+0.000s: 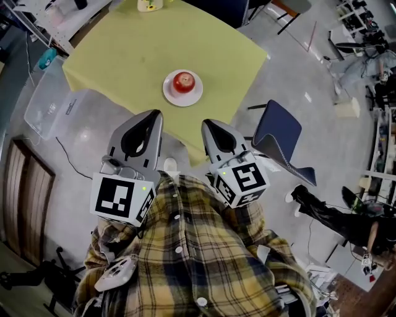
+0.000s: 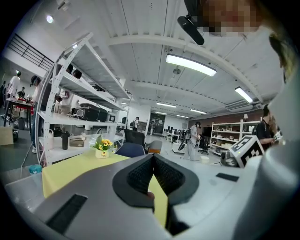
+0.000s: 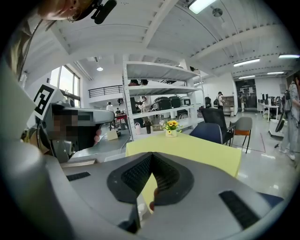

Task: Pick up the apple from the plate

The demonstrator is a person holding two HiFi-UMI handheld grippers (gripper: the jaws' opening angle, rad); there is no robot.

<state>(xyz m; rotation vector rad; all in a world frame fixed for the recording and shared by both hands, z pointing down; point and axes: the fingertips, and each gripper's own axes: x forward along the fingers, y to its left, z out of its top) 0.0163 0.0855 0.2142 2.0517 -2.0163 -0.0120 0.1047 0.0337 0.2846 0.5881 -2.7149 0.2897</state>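
A red apple (image 1: pixel 183 81) sits on a white plate (image 1: pixel 168 93) on the yellow-green table (image 1: pixel 124 56). Both grippers are held side by side short of the table's near corner, pointing toward the plate. My left gripper (image 1: pixel 156 112) is shut and empty, and so is my right gripper (image 1: pixel 206 122). In the left gripper view the jaws (image 2: pixel 153 156) meet at the tips, with a sliver of the apple (image 2: pixel 150 194) showing below them. In the right gripper view the shut gripper (image 3: pixel 151 155) partly hides the apple (image 3: pixel 154 193) and the plate (image 3: pixel 141 209).
A small pot of yellow flowers (image 1: pixel 148 5) stands at the table's far edge. A blue chair (image 1: pixel 276 133) is at the table's right, a clear plastic bin (image 1: pixel 46 105) on the floor at its left. Metal shelving (image 2: pixel 70 108) stands behind the table.
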